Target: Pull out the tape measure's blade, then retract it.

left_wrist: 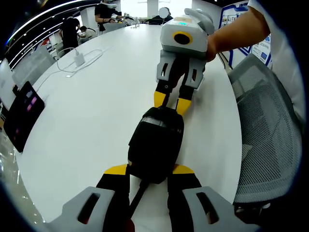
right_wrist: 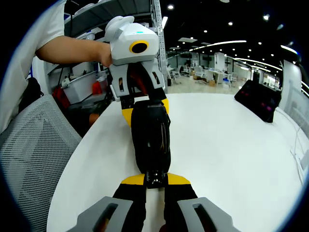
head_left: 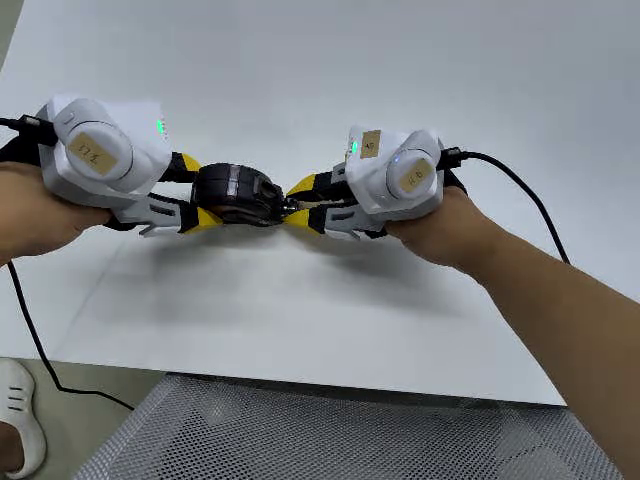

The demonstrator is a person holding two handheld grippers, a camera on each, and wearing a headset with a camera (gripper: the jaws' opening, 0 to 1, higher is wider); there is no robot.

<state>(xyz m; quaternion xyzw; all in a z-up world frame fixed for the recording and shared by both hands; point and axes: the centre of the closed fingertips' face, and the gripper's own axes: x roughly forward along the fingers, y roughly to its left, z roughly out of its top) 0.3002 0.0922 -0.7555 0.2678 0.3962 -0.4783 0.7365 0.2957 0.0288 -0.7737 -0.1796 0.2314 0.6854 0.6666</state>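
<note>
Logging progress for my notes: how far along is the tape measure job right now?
Done: the left gripper grips the tape measure. In hand: the right gripper pinches the blade tip at the case, with no blade drawn out yet. To do: pull it out, then retract it.

Left claw (head_left: 197, 190) clamped across the tape measure (head_left: 235, 193) body, right claw (head_left: 303, 204) pinched nearly closed on its front end, both held level, tips facing each other, right forearm (head_left: 560, 310) outstretched.
</note>
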